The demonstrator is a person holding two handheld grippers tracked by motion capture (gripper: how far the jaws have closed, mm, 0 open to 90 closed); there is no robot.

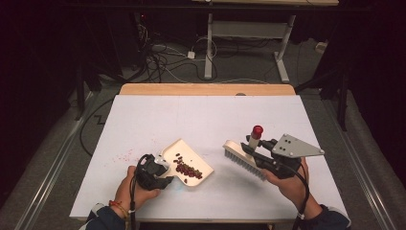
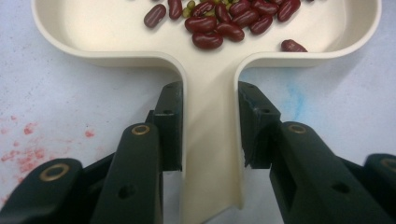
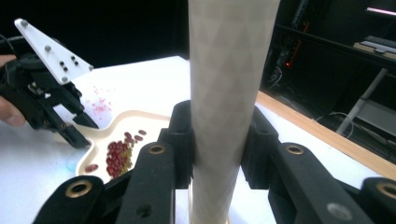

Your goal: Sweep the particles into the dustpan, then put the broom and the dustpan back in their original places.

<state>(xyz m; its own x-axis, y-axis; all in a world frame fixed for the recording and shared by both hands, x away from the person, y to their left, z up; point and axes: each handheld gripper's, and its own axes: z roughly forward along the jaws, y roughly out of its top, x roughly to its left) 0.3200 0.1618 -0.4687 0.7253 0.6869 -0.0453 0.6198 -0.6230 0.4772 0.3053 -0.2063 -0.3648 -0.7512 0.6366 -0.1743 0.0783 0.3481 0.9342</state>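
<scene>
The left hand-held gripper (image 1: 165, 173) rested low on the white tabletop (image 1: 143, 120), near its front edge. Its two black jaws were clamped on the flat handle of the cream dustpan (image 2: 210, 154) — one pad against each side edge of the handle, as the left gripper view showed. The dustpan lay flat on the tabletop, its tray pointing away from the person. A cluster of dark red beans (image 2: 224, 23) sat inside the tray, a few small green ones among them; one bean lay apart near the tray's wall.

The right hand-held gripper (image 1: 256, 152) was held above the tabletop, to the right of the dustpan and apart from it. Its jaws gripped the pale handle of the brush (image 3: 229, 93), which stood upright between the pads in the right gripper view. In the high view the brush handle ended in a red cap (image 1: 257, 130), and the bristle head (image 1: 242, 160) sat low, just over the tabletop, angled toward the dustpan without touching it.

A scatter of small red specks (image 1: 123, 155) marked the tabletop left of the dustpan. A faint blue stain (image 2: 294, 98) showed beside the dustpan handle.
</scene>
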